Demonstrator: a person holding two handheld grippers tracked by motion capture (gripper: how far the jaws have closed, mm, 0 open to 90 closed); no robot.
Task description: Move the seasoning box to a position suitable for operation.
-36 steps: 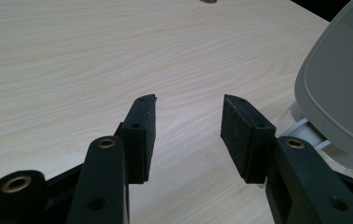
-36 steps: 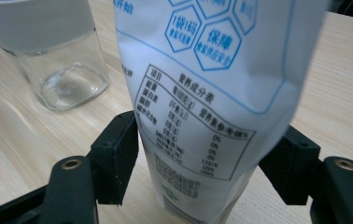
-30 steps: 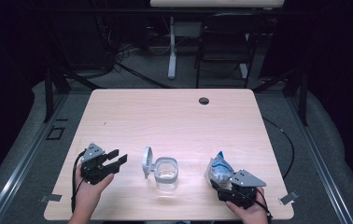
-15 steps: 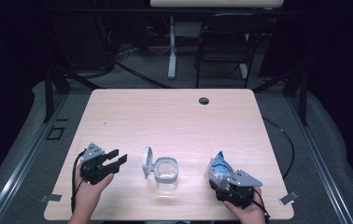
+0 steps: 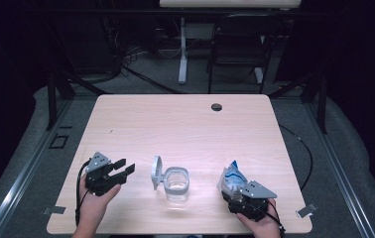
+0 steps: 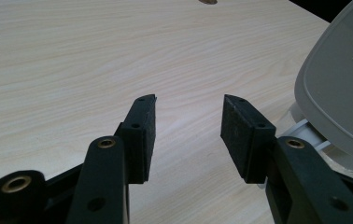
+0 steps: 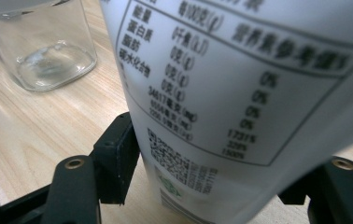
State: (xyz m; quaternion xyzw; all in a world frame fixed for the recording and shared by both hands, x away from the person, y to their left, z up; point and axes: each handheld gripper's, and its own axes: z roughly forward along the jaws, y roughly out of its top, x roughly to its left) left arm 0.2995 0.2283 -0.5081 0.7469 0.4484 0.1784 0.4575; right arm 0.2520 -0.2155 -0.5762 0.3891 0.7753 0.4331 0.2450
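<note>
A clear square jar [image 5: 176, 183] stands near the table's front middle, its grey hinged lid [image 5: 156, 172] flipped up on its left side. My left gripper [image 5: 126, 167] rests on the table left of the jar, open, with nothing between its pads [image 6: 142, 128]; the lid [image 6: 340, 88] fills the right of the left gripper view. My right gripper [image 5: 235, 191] at the front right is shut on a white and blue pouch [image 5: 232, 177]. The right gripper view looks at the pouch's printed nutrition label [image 7: 240, 93] close up, with the jar [image 7: 48, 46] beyond at the left.
The light wood table [image 5: 185, 129] has a cable hole [image 5: 217, 107] near its far edge. A chair and desk legs stand on the floor behind the table. Tape marks lie on the floor by both front corners.
</note>
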